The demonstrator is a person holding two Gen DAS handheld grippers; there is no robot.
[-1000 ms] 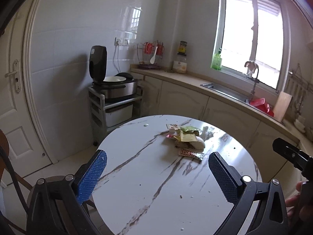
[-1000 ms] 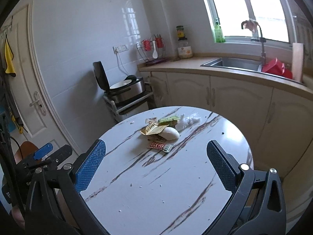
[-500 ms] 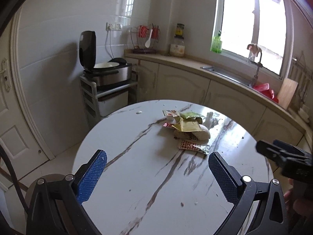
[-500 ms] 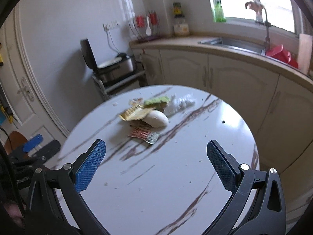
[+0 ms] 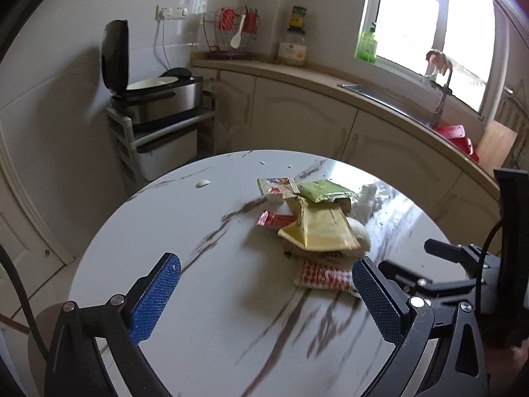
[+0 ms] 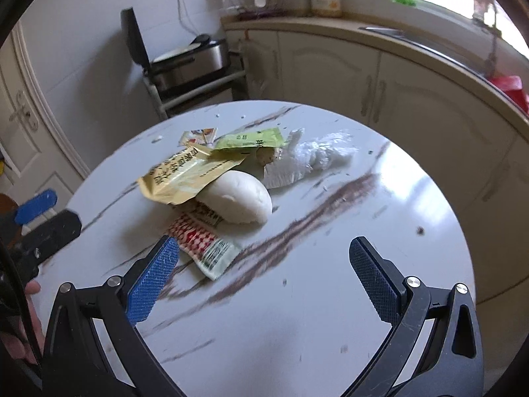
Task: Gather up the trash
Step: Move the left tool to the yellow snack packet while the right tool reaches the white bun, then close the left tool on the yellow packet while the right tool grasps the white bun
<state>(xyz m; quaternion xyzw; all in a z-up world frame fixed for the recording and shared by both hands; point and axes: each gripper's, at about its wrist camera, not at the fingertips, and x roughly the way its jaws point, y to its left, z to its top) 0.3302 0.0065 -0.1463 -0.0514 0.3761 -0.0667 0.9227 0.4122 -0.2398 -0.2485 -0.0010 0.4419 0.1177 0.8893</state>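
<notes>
The left gripper (image 5: pixel 264 301) hung over the near left edge of the round table (image 5: pixel 205 330), jaws spread wide and empty, presumably ready to take a wrapper. The trash lay heaped near the table's middle: a gold packet (image 6: pixel 178 175) draped over a white bun (image 6: pixel 238 201), a red-and-white sachet (image 6: pixel 205 248) nearest. The right gripper (image 6: pixel 264 284) hovered just beside that sachet, jaws likewise apart and empty.
</notes>
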